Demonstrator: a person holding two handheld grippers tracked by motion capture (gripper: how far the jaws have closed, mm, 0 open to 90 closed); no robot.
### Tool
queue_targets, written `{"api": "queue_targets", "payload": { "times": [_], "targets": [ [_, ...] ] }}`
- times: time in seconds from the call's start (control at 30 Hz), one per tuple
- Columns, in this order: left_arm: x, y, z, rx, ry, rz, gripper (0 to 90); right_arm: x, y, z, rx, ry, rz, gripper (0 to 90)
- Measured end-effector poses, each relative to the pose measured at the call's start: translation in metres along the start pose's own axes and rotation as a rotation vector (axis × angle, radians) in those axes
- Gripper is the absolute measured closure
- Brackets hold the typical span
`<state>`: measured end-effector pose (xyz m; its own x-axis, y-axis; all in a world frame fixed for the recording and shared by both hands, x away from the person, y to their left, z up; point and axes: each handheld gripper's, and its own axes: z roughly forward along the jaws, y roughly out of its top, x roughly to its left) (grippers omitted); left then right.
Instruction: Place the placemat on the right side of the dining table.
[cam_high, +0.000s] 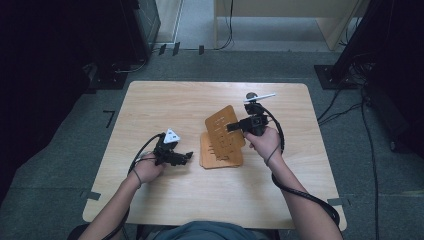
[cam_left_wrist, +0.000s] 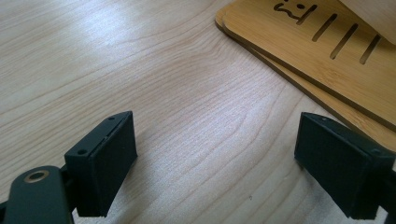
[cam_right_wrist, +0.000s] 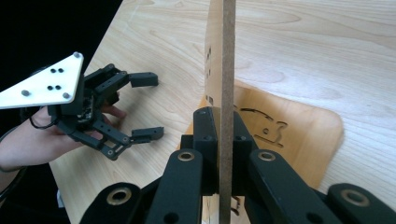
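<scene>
Landmark: the stack of flat boards (cam_high: 220, 152) lying near the middle of the table (cam_high: 165, 100).

Right gripper (cam_high: 234, 127) sits just above the far edge of the stack, jaws clamped tight on a thin wooden board (cam_high: 223, 125) lifted off the stack and tilted up on edge. In the right gripper view this lifted board (cam_right_wrist: 228, 70) is seen edge-on, a narrow strip running from between the two pads up out of the top of the frame; its upper end is cut off. Its face is nearly hidden at this angle; only a few small cut-outs show along the left side. The gripper (cam_right_wrist: 218, 140) covers the board's lower edge, so whether that edge is touching the stack cannot be told.

The stack (cam_right_wrist: 299, 130) lies flat behind the lifted board, with part of a cut-out figure showing; the rest is hidden by the board and jaws. In the left gripper view the stack (cam_left_wrist: 303, 56) shows as two layers, upper one with three slanted slots and a cut-out that the top frame edge clips. The exact number of boards is hard to make out.

Left gripper (cam_high: 187, 156) rests just left of the stack, jaws spread wide with bare table (cam_left_wrist: 187, 93) between them. The left hand (cam_high: 147, 170) wraps the gripper body; its fingers are mostly hidden.
</scene>
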<state>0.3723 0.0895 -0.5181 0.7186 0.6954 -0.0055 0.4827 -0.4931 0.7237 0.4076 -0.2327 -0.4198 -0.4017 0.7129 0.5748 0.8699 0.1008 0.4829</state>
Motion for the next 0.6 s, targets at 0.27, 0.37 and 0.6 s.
{"api": "queue_targets", "payload": {
  "times": [0.27, 0.37, 0.6],
  "targets": [
    [0.000, 0.000, 0.000, -0.001, -0.001, -0.002, 11.9, -0.007, 0.001, -0.005, -0.008, -0.028, 0.003, 87.3],
    [0.000, 0.000, 0.000, -0.002, -0.001, -0.003, 11.9, -0.008, 0.001, -0.008, -0.013, -0.038, 0.006, 87.4],
    [0.000, 0.000, 0.000, 0.000, -0.002, 0.001, 11.9, -0.012, 0.001, -0.013, -0.023, -0.064, 0.007, 87.4]
  ]
}}
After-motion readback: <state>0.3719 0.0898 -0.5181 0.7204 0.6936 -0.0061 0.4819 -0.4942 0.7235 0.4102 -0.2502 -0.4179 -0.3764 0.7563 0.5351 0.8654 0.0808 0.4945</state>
